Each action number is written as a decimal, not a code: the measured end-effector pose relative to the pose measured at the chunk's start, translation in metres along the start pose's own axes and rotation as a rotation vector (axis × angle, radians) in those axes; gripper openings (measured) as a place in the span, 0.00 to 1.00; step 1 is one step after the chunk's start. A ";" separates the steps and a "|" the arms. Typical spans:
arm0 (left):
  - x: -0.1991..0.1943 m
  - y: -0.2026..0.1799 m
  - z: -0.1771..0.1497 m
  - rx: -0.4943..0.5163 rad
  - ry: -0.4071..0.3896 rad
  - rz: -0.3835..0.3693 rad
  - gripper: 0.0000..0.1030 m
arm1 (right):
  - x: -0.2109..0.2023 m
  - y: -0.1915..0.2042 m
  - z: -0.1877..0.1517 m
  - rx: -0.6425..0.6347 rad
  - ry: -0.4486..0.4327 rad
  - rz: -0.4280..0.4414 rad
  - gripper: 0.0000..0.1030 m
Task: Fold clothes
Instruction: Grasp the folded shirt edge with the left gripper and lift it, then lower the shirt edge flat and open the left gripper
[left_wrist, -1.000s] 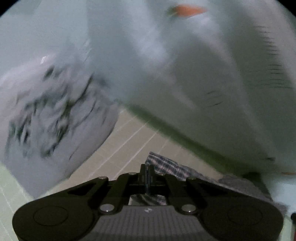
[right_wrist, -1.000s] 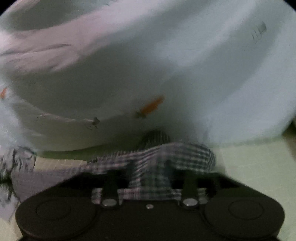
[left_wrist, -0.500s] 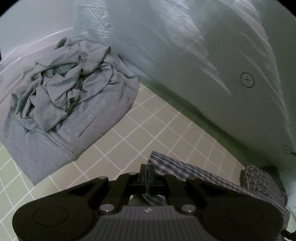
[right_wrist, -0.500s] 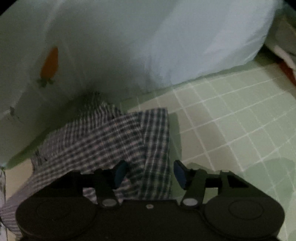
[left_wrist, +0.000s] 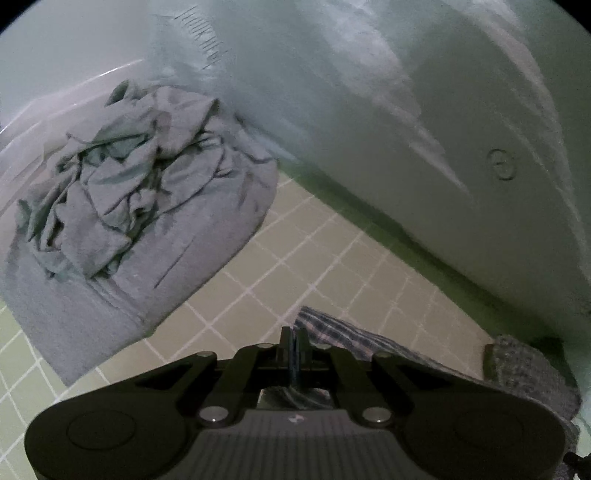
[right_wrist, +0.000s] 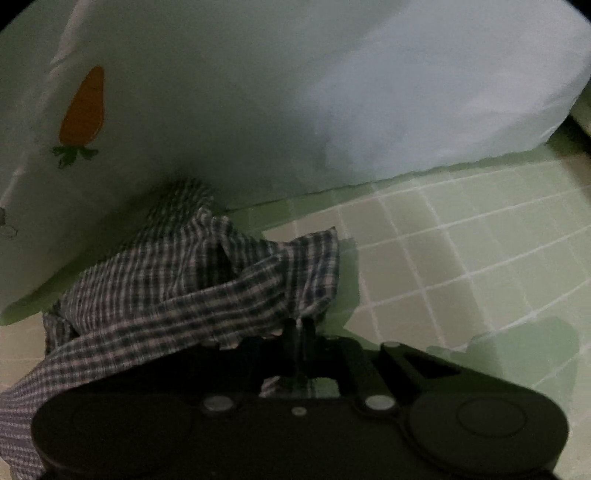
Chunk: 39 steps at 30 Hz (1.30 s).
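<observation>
A dark-and-white checked cloth (right_wrist: 192, 273) lies rumpled on the green checked sheet (right_wrist: 461, 258), its far fold against a big white cushion (right_wrist: 258, 92). The jaws of my right gripper (right_wrist: 299, 328) are closing; they stand almost together, pinching the cloth's near right edge. In the left wrist view my left gripper (left_wrist: 294, 339) is shut, with a corner of the same checked cloth (left_wrist: 354, 339) clamped between its fingers. From there the cloth runs off to the right, low over the sheet (left_wrist: 295, 258).
A crumpled grey garment (left_wrist: 140, 206) lies heaped at the left on the sheet. The white cushion (left_wrist: 424, 129) fills the back and right; it bears an orange carrot print (right_wrist: 83, 110). Bare sheet lies to the right of the checked cloth.
The right gripper's jaws were wide apart around the cloth's edge; now they have come together on it, and the hand has dropped closer to the sheet. The left gripper has hardly moved.
</observation>
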<state>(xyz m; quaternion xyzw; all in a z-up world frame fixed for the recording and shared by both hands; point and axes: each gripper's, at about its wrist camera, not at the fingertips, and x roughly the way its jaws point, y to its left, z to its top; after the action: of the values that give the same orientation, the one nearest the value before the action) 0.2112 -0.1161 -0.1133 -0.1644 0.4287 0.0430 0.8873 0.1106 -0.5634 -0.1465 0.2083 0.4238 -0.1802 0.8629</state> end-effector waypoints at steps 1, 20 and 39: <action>-0.004 -0.002 0.000 0.006 -0.006 -0.012 0.01 | -0.007 0.001 -0.002 -0.027 -0.011 -0.019 0.16; -0.132 -0.129 -0.129 0.395 0.100 -0.440 0.01 | -0.167 -0.042 -0.127 -0.018 -0.116 -0.159 0.50; -0.137 -0.117 -0.186 0.481 0.220 -0.217 0.84 | -0.190 -0.043 -0.172 -0.073 -0.144 -0.045 0.98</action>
<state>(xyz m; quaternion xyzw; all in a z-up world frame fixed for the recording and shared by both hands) 0.0117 -0.2783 -0.0848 0.0021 0.5002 -0.1733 0.8484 -0.1330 -0.4862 -0.0975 0.1535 0.3713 -0.1984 0.8940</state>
